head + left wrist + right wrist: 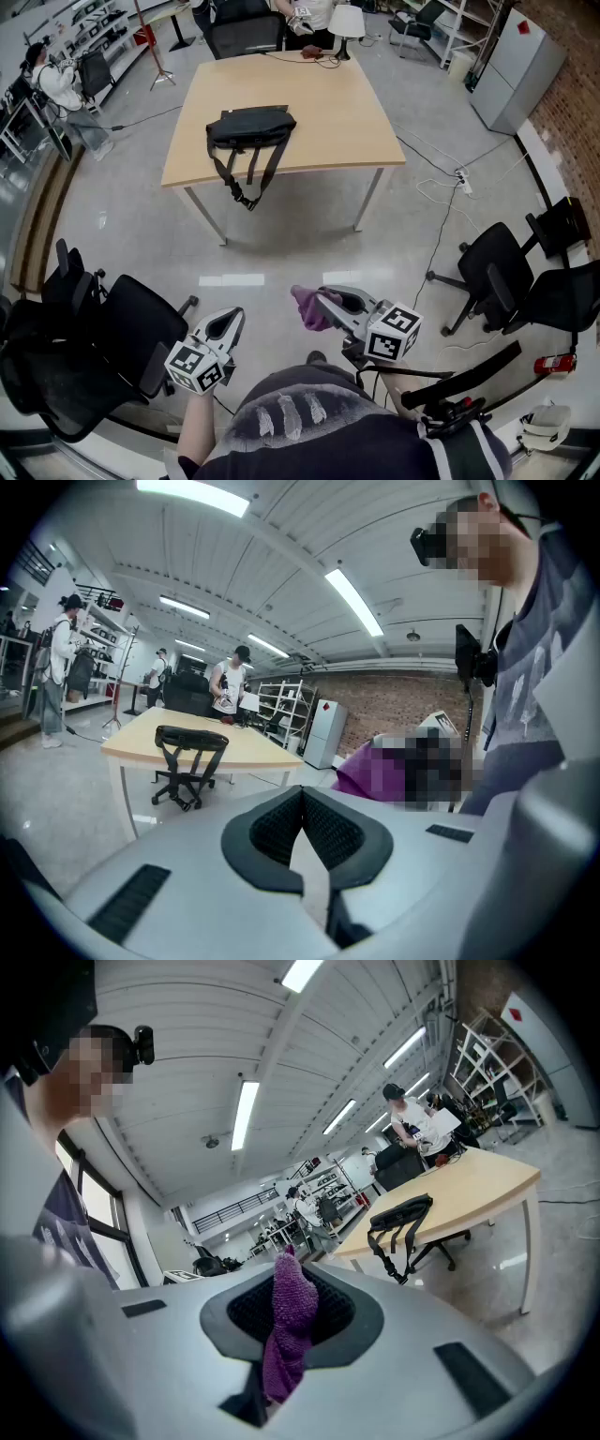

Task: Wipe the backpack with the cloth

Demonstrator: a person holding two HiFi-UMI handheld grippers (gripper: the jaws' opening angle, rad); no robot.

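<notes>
A black backpack (249, 127) lies flat on the wooden table (337, 112), its straps hanging over the near edge. It also shows far off as the backpack (191, 738) and the backpack (401, 1213). My right gripper (323, 302) is shut on a purple cloth (309, 308), which bunches out past the jaws; the cloth (288, 1330) fills the jaw gap in the right gripper view. My left gripper (228, 322) is shut with nothing in it. Both grippers hover near my body, well short of the table.
Black office chairs stand at the left (103, 328) and right (506, 272). A cable and power strip (459, 178) run over the floor right of the table. A lamp (347, 23) sits at the table's far edge. People stand behind the table and at the far left.
</notes>
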